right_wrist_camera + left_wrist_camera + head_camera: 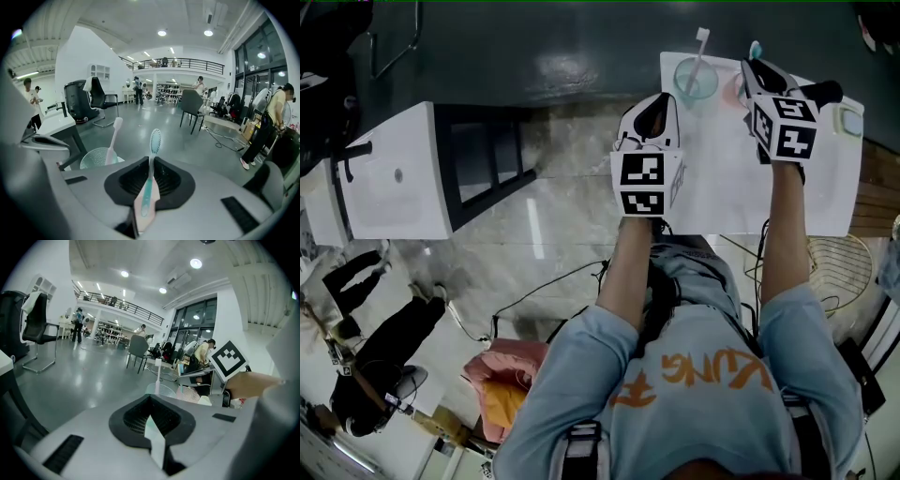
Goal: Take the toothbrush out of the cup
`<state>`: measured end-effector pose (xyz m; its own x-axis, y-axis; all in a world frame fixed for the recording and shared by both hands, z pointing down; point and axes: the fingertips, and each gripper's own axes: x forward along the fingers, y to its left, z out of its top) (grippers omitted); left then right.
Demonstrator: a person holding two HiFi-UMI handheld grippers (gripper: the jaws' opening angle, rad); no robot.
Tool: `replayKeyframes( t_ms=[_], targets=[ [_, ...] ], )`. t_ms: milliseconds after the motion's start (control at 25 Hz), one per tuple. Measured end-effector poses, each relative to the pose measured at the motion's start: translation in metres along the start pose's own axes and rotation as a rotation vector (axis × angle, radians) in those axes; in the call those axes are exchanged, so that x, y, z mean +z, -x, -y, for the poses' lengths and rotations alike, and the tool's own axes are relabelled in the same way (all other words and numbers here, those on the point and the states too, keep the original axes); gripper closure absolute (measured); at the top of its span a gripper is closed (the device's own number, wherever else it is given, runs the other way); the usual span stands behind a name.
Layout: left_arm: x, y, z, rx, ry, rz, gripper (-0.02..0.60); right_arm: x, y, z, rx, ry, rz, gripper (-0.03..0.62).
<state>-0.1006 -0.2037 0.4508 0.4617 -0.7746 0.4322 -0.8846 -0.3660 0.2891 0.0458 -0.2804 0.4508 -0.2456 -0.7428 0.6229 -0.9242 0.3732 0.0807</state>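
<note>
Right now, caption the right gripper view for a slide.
Right gripper holds a teal toothbrush; a pink toothbrush stands in the green cup.

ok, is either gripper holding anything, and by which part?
Right gripper is shut on the teal plastic toothbrush, gripped by its handle, bristle head sticking out past the jaws. Left gripper is shut on nothing.

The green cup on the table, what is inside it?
One pale toothbrush leans inside the green cup, head up. In the right gripper view the cup wall covers its lower end.
</note>
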Motion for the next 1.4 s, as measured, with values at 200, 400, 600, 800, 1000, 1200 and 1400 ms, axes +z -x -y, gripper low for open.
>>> replayKeyframes(
  t_ms=[200,400,600,800,1000,1200,1400],
  targets=[
    [0.001,0.002,-0.003,-0.007,0.002,0.006,0.569,0.005,0.005,-0.003,-0.004,-0.017,0.023,0.548],
    [0.009,0.006,0.0,-0.024,-0.007,0.02,0.569,0.022,0.025,-0.003,-0.024,-0.047,0.112,0.549],
    [0.024,0.013,0.006,-0.046,-0.035,0.052,0.569,0.044,0.056,-0.003,-0.055,-0.071,0.219,0.549],
    [0.046,0.023,0.016,-0.074,-0.064,0.096,0.569,0.06,0.09,-0.001,-0.092,-0.105,0.301,0.549],
    [0.064,0.03,0.027,-0.114,-0.096,0.141,0.569,0.073,0.122,-0.004,-0.124,-0.123,0.371,0.549],
    [0.075,0.039,0.04,-0.157,-0.139,0.164,0.569,0.078,0.154,-0.007,-0.147,-0.152,0.425,0.549],
    [0.082,0.043,0.055,-0.206,-0.159,0.182,0.569,0.074,0.183,-0.004,-0.19,-0.172,0.452,0.549]
  ],
)
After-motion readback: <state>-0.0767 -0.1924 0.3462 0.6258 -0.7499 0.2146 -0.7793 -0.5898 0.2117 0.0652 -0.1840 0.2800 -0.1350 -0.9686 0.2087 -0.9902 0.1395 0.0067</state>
